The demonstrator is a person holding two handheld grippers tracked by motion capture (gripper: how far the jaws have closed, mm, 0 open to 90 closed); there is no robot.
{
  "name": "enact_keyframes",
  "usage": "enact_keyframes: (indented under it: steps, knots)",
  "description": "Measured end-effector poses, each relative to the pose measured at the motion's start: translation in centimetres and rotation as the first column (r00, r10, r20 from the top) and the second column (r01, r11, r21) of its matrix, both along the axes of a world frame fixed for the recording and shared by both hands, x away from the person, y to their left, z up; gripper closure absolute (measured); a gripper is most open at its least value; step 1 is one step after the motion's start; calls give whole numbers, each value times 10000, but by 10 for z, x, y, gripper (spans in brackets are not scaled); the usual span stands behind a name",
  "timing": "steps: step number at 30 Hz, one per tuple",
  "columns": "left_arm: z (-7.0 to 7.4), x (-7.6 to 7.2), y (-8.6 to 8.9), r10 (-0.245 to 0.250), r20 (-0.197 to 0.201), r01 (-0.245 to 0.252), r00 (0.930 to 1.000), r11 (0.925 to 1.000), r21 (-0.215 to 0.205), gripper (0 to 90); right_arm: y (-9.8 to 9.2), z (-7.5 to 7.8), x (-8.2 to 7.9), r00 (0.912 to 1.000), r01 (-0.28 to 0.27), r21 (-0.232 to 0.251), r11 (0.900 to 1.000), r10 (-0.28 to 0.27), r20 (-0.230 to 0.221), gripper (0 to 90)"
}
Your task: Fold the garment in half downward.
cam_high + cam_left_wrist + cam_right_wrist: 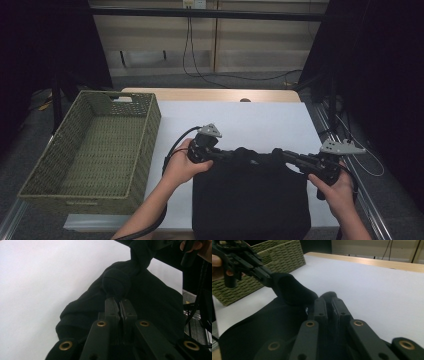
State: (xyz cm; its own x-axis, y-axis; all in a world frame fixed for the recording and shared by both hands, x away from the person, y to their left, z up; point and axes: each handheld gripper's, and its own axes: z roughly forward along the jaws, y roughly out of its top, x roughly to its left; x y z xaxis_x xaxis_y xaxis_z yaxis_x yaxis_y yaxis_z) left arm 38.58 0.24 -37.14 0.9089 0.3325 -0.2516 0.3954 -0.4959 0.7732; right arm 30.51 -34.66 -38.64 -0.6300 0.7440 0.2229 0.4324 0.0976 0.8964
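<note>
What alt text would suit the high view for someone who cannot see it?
Two hands each hold a gripper, left gripper and right gripper, both clamped on a black cloth on a white table; a green woven basket sits at left.

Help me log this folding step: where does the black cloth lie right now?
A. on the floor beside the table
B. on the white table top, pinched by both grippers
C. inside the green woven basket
B: the black cloth lies on the white table top, and the left gripper and right gripper each pinch its far edge; the basket holds none of it.

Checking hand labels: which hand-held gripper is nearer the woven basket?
The left hand-held gripper, pinching the black cloth beside the basket.
</note>
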Motion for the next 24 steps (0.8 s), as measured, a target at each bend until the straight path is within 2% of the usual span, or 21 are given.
enact_keyframes:
  steps: [7, 13, 21, 24]
  knots:
    - [1, -6, 4, -184, -38, 183, 9998, 9998, -103, 868, 3, 3, -14, 9990, -407, 50, 9992, 406, 181, 839]
    - [2, -14, 8, -259, 47, 260, 9997, 9995, -198, 868, 3, 2, -23, 9984, -524, 53, 9986, 523, 221, 838]
    - [-6, -22, 15, -463, -73, 464, 9989, 9988, 144, 868, 3, 3, -39, 9973, -662, -10, 9978, 662, 328, 837]
    - [-6, -26, 16, -599, -199, 600, 9980, 9982, 74, 868, 2, 3, -43, 9970, -708, 71, 9975, 706, 330, 837]
